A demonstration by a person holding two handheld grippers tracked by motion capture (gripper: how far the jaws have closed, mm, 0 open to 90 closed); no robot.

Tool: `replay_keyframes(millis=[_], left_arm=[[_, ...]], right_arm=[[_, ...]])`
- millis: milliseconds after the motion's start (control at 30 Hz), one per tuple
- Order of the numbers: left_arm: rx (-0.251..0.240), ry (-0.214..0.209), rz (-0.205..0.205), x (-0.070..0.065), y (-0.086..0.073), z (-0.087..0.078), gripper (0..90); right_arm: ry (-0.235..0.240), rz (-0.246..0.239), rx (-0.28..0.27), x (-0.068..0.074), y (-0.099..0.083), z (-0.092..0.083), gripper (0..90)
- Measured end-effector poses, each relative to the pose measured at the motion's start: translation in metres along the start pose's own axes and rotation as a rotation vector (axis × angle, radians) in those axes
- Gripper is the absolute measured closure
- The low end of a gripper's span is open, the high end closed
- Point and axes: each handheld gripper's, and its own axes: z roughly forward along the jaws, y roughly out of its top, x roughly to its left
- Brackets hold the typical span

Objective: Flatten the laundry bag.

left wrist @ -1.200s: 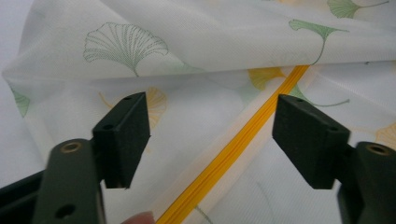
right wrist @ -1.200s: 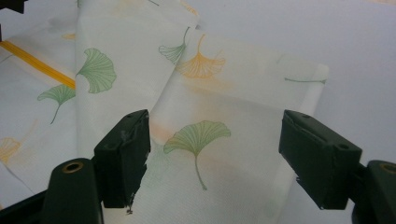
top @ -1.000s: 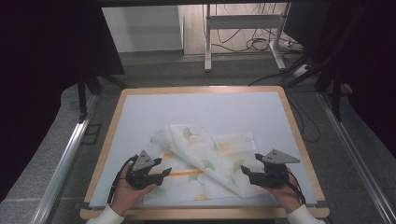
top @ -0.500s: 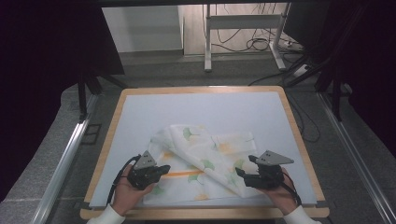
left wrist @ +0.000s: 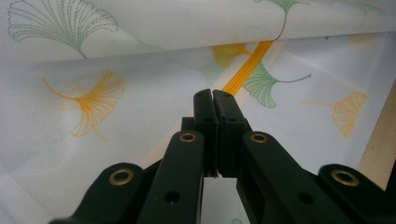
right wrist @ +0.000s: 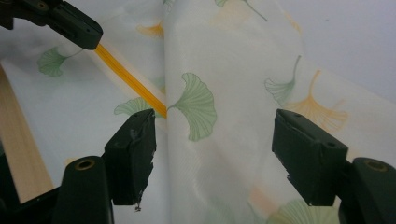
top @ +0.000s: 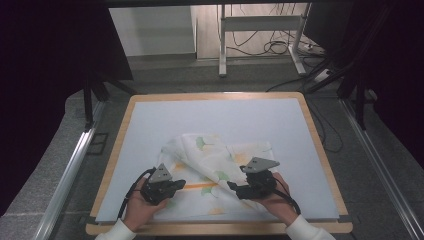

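A thin white cloth (top: 220, 165) printed with green and orange ginkgo leaves and a yellow stripe lies crumpled on the near half of the pale mat. My left gripper (top: 181, 184) lies low on the cloth's left part. In the left gripper view its jaws (left wrist: 212, 93) are pressed together, tips at the yellow stripe (left wrist: 247, 67), pinching the cloth (left wrist: 140, 107). My right gripper (top: 232, 186) sits at the cloth's right part, pointing left. It stands open (right wrist: 215, 126) with a raised fold of the cloth (right wrist: 196, 102) between its jaws, which are not pressing on it. The left gripper's tip (right wrist: 86, 35) shows at upper left there.
The mat (top: 210, 120) rests on a wooden board (top: 210, 96) whose edge (left wrist: 380, 144) lies close beside the cloth. Metal rails run along both sides of the table (top: 65, 170). Beyond the table are a stand and cables on the floor (top: 280, 47).
The left jaws have gone from open to shut while that hand stayed put. The right gripper has slid left across the cloth toward the middle.
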Motion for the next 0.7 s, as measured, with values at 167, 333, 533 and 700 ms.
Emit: replay_keyframes(millis=[167, 333, 533, 700], left_arm=[[-0.002, -0.001, 0.0, 0.0, 0.0, 0.0, 88.2], [0.012, -0.001, 0.011, -0.001, -0.001, 0.002, 88.4], [0.025, -0.002, 0.014, -0.001, -0.002, 0.006, 88.3], [0.031, -0.004, 0.016, -0.002, -0.002, 0.007, 88.3]], right_arm=[[0.013, 0.003, 0.06, 0.0, -0.002, 0.016, 27.9], [0.004, 0.016, 0.088, 0.002, -0.015, 0.013, 27.3], [0.001, 0.016, 0.13, 0.004, -0.03, 0.006, 26.4], [0.019, 0.05, 0.147, 0.006, -0.038, -0.007, 26.6]])
